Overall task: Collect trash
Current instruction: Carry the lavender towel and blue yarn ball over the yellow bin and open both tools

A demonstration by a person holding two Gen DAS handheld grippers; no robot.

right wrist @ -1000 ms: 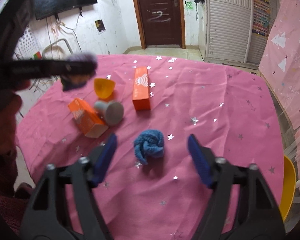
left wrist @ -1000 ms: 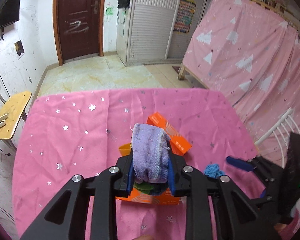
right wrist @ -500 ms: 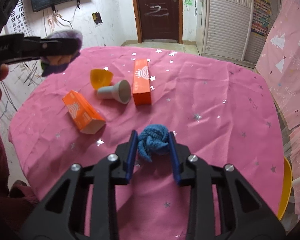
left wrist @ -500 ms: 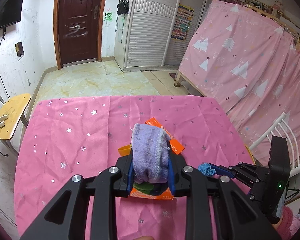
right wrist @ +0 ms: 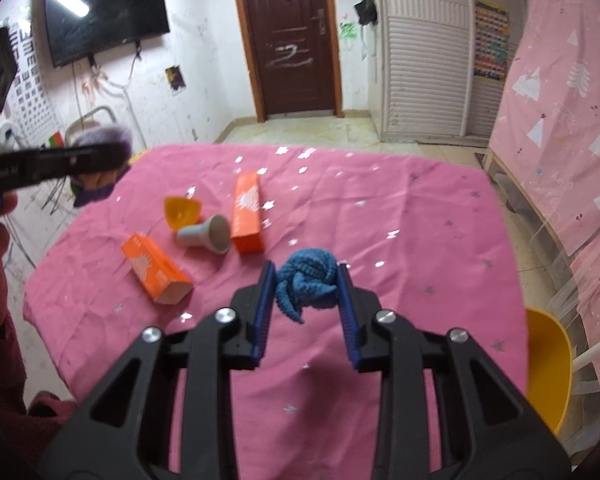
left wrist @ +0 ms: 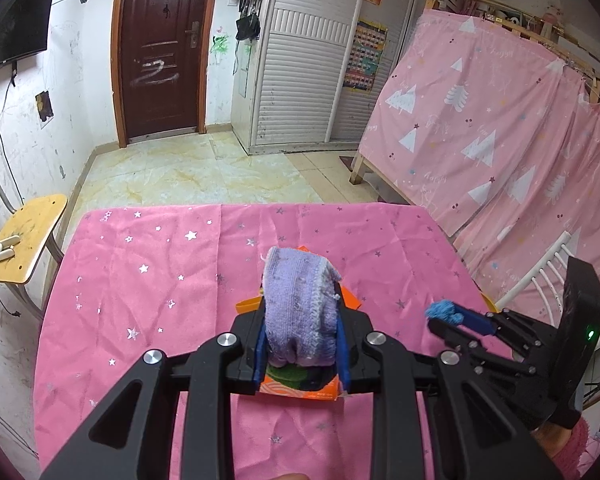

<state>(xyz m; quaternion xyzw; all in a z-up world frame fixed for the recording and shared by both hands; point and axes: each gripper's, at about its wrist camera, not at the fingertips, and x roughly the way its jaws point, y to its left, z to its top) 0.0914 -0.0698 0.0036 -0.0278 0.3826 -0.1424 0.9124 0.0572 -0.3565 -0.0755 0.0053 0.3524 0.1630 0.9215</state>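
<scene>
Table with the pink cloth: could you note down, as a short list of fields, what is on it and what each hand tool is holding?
Surface: table under a pink star-print cloth
Left tool: shut on a purple knitted cloth
Right tool: shut on a blue knitted bundle
Lying on the cloth: two orange boxes, a grey cup on its side, a small orange cup
Beside the table: a yellow chair

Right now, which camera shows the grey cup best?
The right wrist view: the grey cup lies on its side, mouth open, between the yellow cup and the longer orange box. In the left wrist view the purple cloth hides it.
</scene>
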